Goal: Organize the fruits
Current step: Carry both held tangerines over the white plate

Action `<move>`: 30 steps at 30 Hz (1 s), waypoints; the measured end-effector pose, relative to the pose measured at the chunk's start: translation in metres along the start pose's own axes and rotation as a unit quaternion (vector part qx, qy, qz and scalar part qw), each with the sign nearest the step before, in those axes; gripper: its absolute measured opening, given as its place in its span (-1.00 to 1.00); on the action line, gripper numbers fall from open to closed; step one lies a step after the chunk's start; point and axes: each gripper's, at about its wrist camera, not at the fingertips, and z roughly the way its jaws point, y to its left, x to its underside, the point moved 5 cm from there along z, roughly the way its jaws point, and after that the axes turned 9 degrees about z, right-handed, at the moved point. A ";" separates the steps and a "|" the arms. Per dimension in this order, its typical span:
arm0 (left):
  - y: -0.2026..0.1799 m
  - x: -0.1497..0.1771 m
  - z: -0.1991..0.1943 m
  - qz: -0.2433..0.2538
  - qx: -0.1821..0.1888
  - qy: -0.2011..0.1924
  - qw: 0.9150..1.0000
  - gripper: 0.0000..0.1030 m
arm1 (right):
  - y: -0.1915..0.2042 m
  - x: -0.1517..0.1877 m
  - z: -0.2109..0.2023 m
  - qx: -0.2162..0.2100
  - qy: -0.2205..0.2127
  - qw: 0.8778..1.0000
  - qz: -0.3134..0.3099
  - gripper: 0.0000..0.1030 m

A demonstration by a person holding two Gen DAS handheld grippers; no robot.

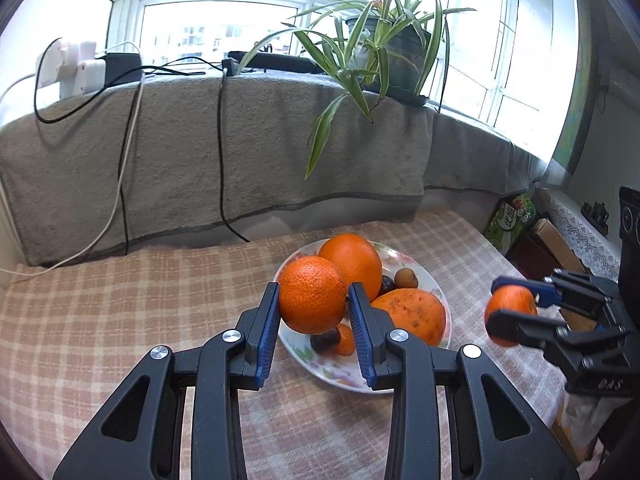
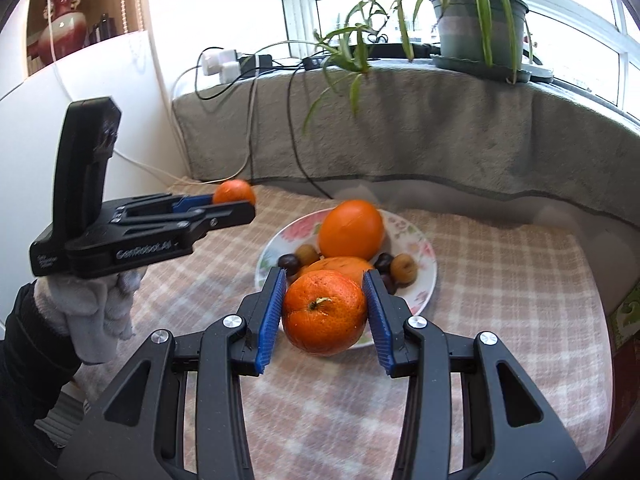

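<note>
Left wrist view: at frame centre a firm, dimpled mandarin (image 1: 313,295) is clamped across its widest part by the left gripper (image 1: 313,312), while a second mandarin (image 1: 510,314) is gripped likewise at right by the right gripper (image 1: 508,312).

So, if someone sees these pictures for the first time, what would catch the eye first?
Probably the two oranges in the air: the left gripper clamps one orange, and the right gripper clamps another orange. Behind them a flowered plate of fruit sits on the checked cloth, below a potted plant at the window.

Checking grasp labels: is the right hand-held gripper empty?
No, the right hand-held gripper clamps a round orange tangerine between its blue pads.
</note>
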 end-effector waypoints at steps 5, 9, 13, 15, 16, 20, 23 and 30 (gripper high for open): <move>-0.002 -0.003 0.011 0.003 0.002 0.006 1.000 -0.37 | -0.015 -0.010 0.012 0.005 0.003 1.000 0.007 -0.18; -0.002 -0.004 0.019 0.005 0.004 0.012 1.000 -0.37 | -0.028 -0.018 0.025 0.010 0.005 1.000 0.014 -0.18; -0.004 -0.003 0.027 0.008 0.006 0.020 1.000 -0.37 | -0.038 -0.024 0.038 0.009 0.009 1.000 0.023 -0.18; -0.004 -0.002 0.031 0.009 0.007 0.024 1.000 -0.37 | -0.042 -0.026 0.044 0.008 0.011 1.000 0.028 -0.18; -0.005 -0.002 0.033 0.010 0.007 0.025 1.000 -0.37 | -0.044 -0.027 0.047 0.007 0.013 0.999 0.030 -0.18; -0.004 -0.002 0.039 0.009 0.008 0.030 0.999 -0.37 | -0.050 -0.031 0.059 0.006 0.017 0.999 0.032 -0.18; -0.004 -0.002 0.043 0.009 0.009 0.033 0.999 -0.37 | -0.054 -0.033 0.068 0.002 0.023 0.999 0.038 -0.18; -0.005 -0.002 0.050 0.011 0.010 0.039 0.999 -0.37 | -0.058 -0.034 0.085 -0.005 0.037 0.998 0.042 -0.18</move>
